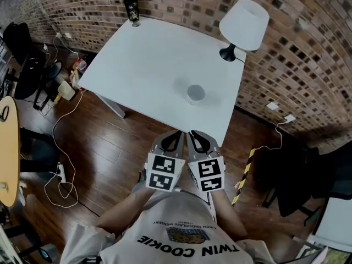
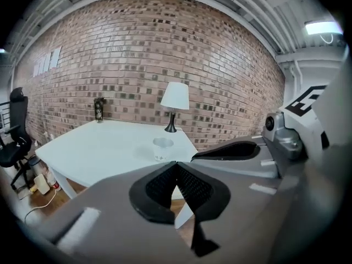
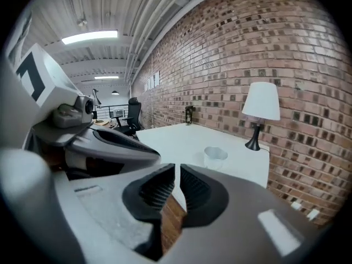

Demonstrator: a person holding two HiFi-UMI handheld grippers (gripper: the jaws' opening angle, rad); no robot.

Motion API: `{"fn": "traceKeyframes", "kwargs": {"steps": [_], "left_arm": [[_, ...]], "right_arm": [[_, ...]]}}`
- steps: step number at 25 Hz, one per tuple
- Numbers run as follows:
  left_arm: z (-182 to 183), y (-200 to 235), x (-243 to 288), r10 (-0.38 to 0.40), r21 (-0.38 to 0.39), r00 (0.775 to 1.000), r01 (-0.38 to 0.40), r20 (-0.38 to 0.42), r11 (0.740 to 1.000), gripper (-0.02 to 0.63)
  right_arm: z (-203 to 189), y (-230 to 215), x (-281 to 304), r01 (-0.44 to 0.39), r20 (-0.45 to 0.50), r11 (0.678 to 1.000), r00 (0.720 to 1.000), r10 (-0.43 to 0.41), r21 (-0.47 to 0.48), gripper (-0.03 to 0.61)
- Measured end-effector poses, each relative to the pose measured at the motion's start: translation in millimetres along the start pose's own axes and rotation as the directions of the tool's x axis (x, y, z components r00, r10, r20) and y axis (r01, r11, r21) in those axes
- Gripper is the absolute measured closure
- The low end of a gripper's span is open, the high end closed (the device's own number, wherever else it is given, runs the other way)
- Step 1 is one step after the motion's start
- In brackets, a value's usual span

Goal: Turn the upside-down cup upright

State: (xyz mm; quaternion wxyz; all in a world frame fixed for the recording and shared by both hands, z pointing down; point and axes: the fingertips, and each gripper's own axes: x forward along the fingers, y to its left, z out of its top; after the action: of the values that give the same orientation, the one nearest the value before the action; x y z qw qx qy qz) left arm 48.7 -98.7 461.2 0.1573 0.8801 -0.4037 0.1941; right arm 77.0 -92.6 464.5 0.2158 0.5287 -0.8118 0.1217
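A small pale cup (image 1: 195, 94) stands alone on the white table (image 1: 148, 65), near its front right corner. It also shows in the left gripper view as the cup (image 2: 163, 147) and in the right gripper view as the cup (image 3: 215, 157), with an oval rim on top. Both grippers hang side by side over the wooden floor, just short of the table's front corner and well apart from the cup. My left gripper (image 1: 175, 135) (image 2: 176, 164) is shut and holds nothing. My right gripper (image 1: 196, 135) (image 3: 177, 166) is shut too, only a thin slit between its pads.
A white-shaded lamp (image 1: 242, 26) stands at the table's back right, a dark tumbler (image 1: 132, 7) at its back left corner. A brick wall runs behind. Cables and a power strip (image 1: 61, 172) lie on the floor at left, next to a yellow round table (image 1: 8, 147).
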Motion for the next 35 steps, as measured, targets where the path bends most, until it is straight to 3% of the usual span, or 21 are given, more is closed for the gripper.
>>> {"fn": "traceKeyframes", "kwargs": {"steps": [9,13,18,24,27,29,35], "left_arm": [[30,58,48,-0.089,-0.003,0.996,0.089,-0.015,0.996,0.609],[37,80,62,-0.112,-0.012,0.993,0.112,-0.021,0.994,0.609],[42,111,73,-0.125,-0.030,0.992,0.124,-0.023,0.992,0.609],[47,129,89,-0.142,-0.043,0.990,0.140,-0.025,0.989,0.609],[47,129,95,-0.156,-0.045,0.987,0.154,-0.034,0.987,0.609],[48,128,99,-0.159,-0.046,0.987,0.158,-0.036,0.986,0.609],[52,126,108,-0.142,-0.045,0.989,0.140,-0.035,0.989,0.609]], "right_arm": [[26,-43,76,0.078,-0.144,0.986,0.985,-0.100,-0.150,0.500],[28,-63,106,0.091,-0.229,0.966,0.962,-0.148,-0.241,0.499],[17,-70,137,0.065,-0.335,0.958,0.929,-0.161,-0.281,0.499],[1,-75,157,0.031,-0.422,0.961,0.894,-0.149,-0.273,0.502],[-2,-80,159,0.034,-0.432,0.966,0.890,-0.147,-0.257,0.515],[0,-82,159,0.033,-0.428,0.971,0.894,-0.135,-0.239,0.553],[12,-79,158,0.012,-0.352,0.996,0.935,-0.041,-0.084,0.560]]}}
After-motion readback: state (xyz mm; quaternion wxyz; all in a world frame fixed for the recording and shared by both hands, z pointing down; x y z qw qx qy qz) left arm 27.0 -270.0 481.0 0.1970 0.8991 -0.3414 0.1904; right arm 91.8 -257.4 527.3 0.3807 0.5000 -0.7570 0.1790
